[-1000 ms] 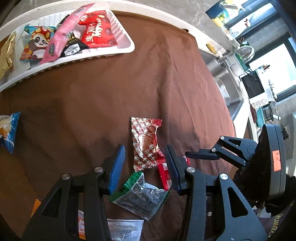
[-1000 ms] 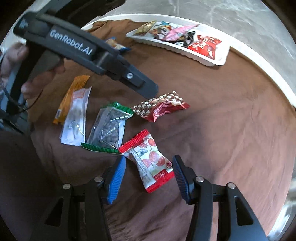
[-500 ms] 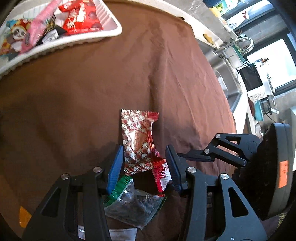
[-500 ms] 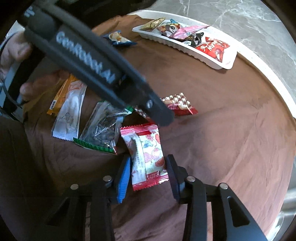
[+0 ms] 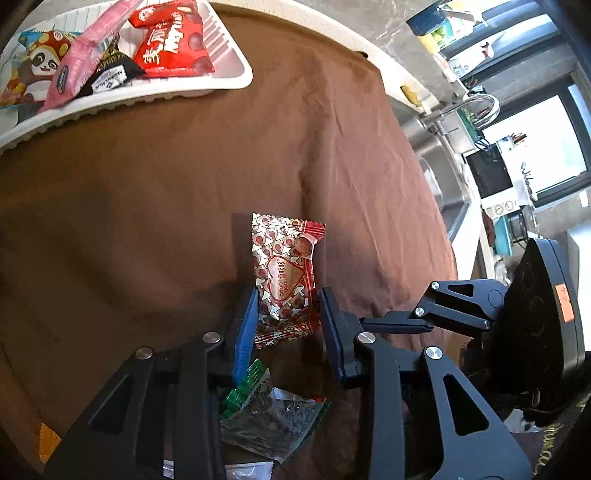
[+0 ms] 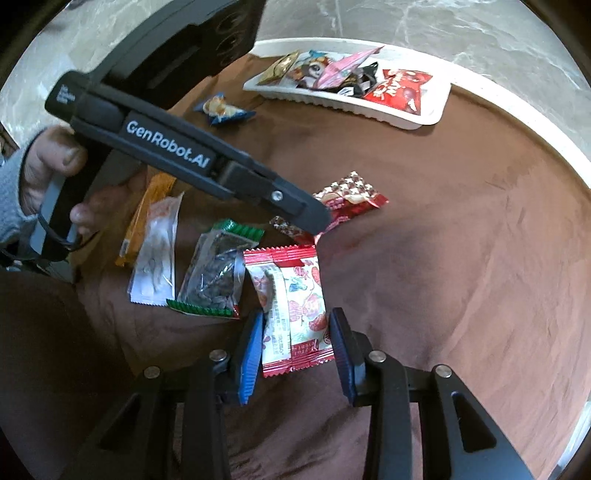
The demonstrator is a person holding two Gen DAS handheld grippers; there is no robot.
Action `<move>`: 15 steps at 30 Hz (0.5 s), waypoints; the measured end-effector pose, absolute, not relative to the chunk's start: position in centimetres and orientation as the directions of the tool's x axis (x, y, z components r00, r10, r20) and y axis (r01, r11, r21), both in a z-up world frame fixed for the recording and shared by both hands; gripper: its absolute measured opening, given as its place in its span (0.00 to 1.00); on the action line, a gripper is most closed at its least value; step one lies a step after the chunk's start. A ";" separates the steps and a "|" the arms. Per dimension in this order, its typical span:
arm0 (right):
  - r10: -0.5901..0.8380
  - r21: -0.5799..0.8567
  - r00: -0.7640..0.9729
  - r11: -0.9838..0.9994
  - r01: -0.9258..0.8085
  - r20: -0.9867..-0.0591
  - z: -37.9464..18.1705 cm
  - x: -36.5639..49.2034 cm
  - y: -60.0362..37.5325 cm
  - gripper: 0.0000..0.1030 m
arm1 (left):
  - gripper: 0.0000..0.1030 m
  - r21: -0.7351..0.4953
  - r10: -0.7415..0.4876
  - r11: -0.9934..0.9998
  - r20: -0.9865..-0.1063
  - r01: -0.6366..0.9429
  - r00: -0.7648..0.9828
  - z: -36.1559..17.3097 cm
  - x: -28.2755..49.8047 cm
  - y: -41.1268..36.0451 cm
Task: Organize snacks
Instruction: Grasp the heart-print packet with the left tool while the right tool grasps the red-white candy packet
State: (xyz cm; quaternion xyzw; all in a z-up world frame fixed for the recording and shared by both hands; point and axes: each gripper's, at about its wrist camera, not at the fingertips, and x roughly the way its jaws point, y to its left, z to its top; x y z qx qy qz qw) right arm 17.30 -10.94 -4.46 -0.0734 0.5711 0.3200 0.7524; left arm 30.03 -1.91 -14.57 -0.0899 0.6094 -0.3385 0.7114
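Both grippers point steeply down at a round tabletop (image 6: 524, 133) with a pale rim, draped in a wrinkled brown cloth (image 5: 155, 177). In the left wrist view, the left gripper (image 5: 286, 325) has its blue-padded jaws closing around the lower end of a red and silver patterned candy packet with a heart label (image 5: 284, 273); the packet sits between the pads, the left pad right against its edge, and whether both pads press on it I cannot tell. In the right wrist view, the right gripper (image 6: 295, 345) is likewise closing on a white and red strawberry-printed packet (image 6: 291, 306), whose lower half lies between the pads with thin gaps on each side.

At twelve o'clock of the right view lies a white ribbed plastic tray (image 6: 417, 118) holding several snacks, a red bag with chocolate balls (image 6: 399, 92) at its right end. A small blue packet (image 6: 221, 109) lies alone at eleven o'clock. At nine o'clock of the strawberry packet lie a clear seed packet with green ends (image 6: 214, 273), a white sachet (image 6: 157, 251) and an orange bar (image 6: 144, 218), side by side. A person's hand (image 6: 51, 173) in a grey sleeve holds the left gripper's handle.

Beyond the cloth, at three o'clock of the left view, stand a steel sink with a curved tap (image 5: 476, 107), a white microwave (image 5: 495, 181) and a bright window (image 5: 546, 140). Grey marble floor (image 6: 461, 26) surrounds the tabletop.
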 end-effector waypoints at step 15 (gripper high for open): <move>0.461 0.326 0.182 0.808 -0.490 -0.869 -2.6 19.2 -12.7 0.37 | 0.30 -0.565 -0.622 0.758 -0.776 0.327 0.102 -11.5 30.7 2.1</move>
